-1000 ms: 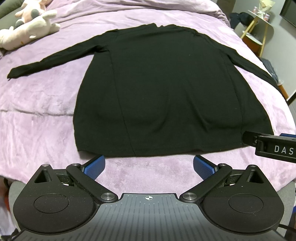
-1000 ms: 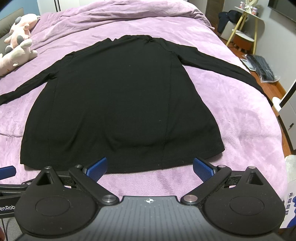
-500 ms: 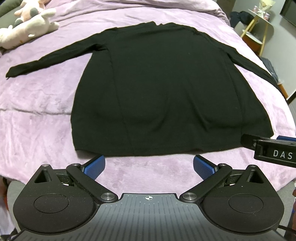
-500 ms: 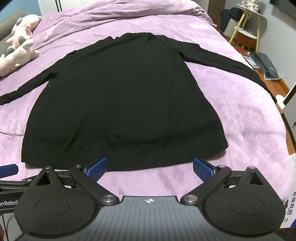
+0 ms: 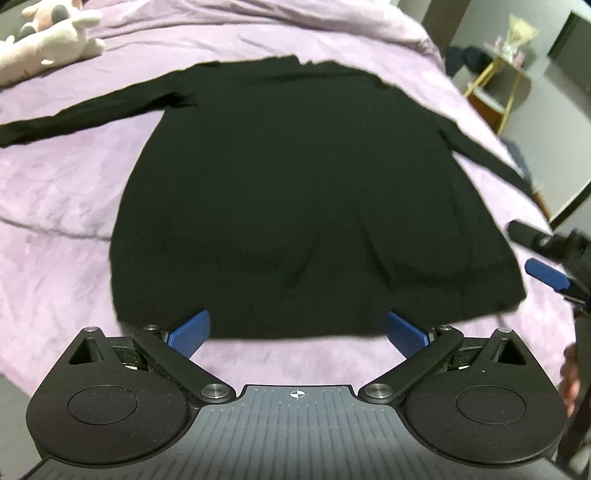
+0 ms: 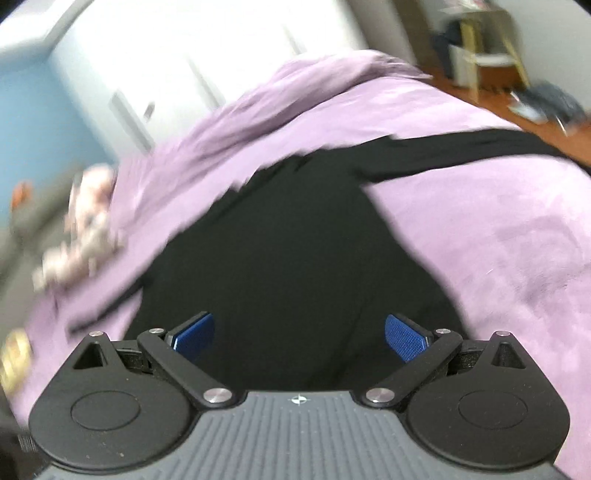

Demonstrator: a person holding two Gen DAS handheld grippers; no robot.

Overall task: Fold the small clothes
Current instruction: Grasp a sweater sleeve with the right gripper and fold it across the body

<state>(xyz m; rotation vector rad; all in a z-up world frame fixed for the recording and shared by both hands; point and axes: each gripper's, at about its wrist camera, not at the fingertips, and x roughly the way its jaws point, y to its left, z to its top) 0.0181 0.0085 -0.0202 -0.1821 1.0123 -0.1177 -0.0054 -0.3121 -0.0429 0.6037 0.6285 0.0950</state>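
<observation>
A black long-sleeved top (image 5: 295,192) lies flat on a bed with a purple cover (image 5: 55,229), the neck away from the cameras and the hem near them. Both sleeves are spread out: one sleeve (image 5: 85,114) goes to the left, and the other sleeve (image 6: 461,151) goes to the right, toward the edge of the bed. A plush toy (image 5: 51,33) sits on the bed in the far left corner, well apart from the top.

The left gripper (image 5: 295,332) hovers just in front of the hem, its blue fingers (image 5: 188,332) wide apart and holding nothing. The right gripper (image 6: 299,336) is also wide open and empty. In its own view, which is blurred, it is above the right part of the top's body and it points toward the right sleeve. In the left wrist view, it appears at the right edge, just beside the right corner of the hem.

I judge that no fold has been made yet; the step in hand is the approach for the first grasp. The next move probably needs the right gripper to come down on the right sleeve or the right side edge and close on one layer of cloth only, then carry it over the body. The left gripper may take the hem corner (image 5: 122,314) on its side. The cloth is thin and soft, so a shallow pinch could slip off.
</observation>
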